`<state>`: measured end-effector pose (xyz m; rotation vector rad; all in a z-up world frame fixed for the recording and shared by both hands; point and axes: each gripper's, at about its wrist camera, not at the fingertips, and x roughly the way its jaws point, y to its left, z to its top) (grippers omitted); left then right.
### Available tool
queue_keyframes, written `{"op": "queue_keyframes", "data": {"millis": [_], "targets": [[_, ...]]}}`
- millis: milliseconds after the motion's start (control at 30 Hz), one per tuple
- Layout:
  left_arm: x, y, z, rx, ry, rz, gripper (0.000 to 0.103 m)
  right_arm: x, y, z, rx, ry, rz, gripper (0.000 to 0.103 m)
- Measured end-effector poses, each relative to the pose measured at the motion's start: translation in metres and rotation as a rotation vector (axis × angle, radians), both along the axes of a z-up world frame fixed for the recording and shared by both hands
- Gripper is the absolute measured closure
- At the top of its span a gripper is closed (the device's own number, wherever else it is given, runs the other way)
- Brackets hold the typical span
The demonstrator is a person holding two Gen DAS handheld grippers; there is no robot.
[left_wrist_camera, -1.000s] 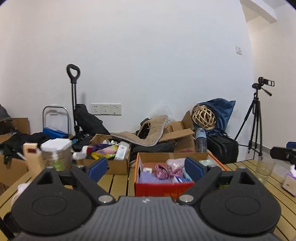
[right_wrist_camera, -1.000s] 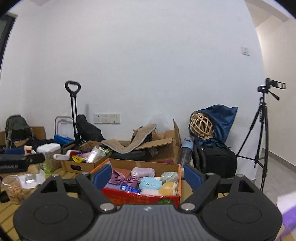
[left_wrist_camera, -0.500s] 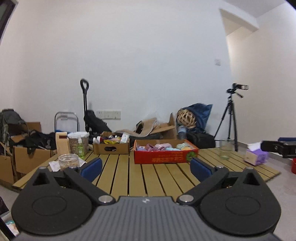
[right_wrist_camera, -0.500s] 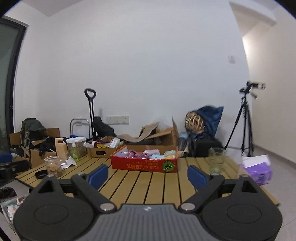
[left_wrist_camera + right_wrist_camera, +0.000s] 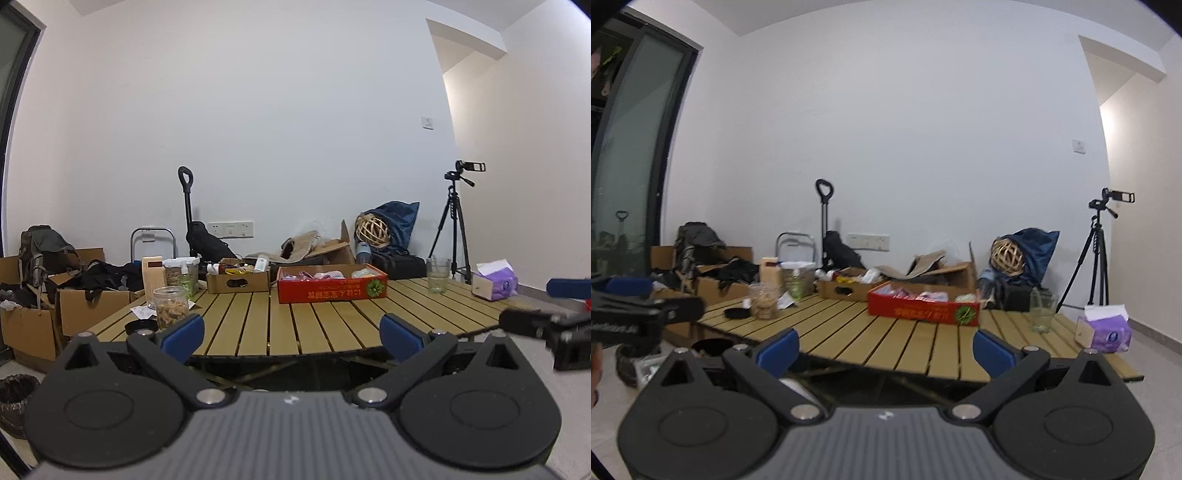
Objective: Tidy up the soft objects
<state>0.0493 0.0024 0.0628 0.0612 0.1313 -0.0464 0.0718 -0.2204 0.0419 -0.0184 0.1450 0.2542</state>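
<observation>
Both grippers are hanging off the near edge of the slatted wooden counter [image 5: 317, 325], well apart from everything on it. The left gripper [image 5: 291, 334] is spread wide with nothing between its blue pads, and the right gripper [image 5: 884, 349] is showing the same: released, empty.

The soft objects [image 5: 923, 295] are sitting in the red cardboard box [image 5: 923, 312] near the counter's far side, pink, pale and greenish bundles piled inside, too small from here to name one by one. In the left view the same red box [image 5: 332, 290] is showing the pile just above its rim.

The risks, as I am reading them: any reach has to cross the whole counter, and a low sweep could be clipping the glass jar [image 5: 170, 308] of brownish snacks at the left, whose black lid [image 5: 140, 326] is lying beside it, so a knock would be spilling it. On the right, a clear glass [image 5: 1041, 310] with something pale green inside is standing near the box, easy to topple. The tissue box [image 5: 1104, 328] is perching near the counter's right edge and could be nudged off.

Behind the red box, a brown carton [image 5: 238, 282] is holding bottles and bright packets. A soft bundle pinched only by a loose fold could be slipping free.
</observation>
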Motion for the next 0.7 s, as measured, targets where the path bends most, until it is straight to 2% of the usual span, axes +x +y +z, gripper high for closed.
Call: {"op": "queue_keyframes", "data": {"millis": [133, 333, 700], "targets": [[-0.012, -0.001, 0.0, -0.001, -0.011, -0.003, 0.0, -0.017, -0.003, -0.007, 0.0, 0.02, 0.005, 0.002], [-0.017, -0.001, 0.003, 0.009, -0.043, -0.003, 0.0, -0.019, -0.018, -0.008, 0.065, 0.021, -0.051, 0.002], [-0.049, 0.012, -0.004, -0.006, -0.047, 0.011, 0.0, -0.041, -0.006, -0.009, 0.027, 0.007, -0.007, 0.002]]}}
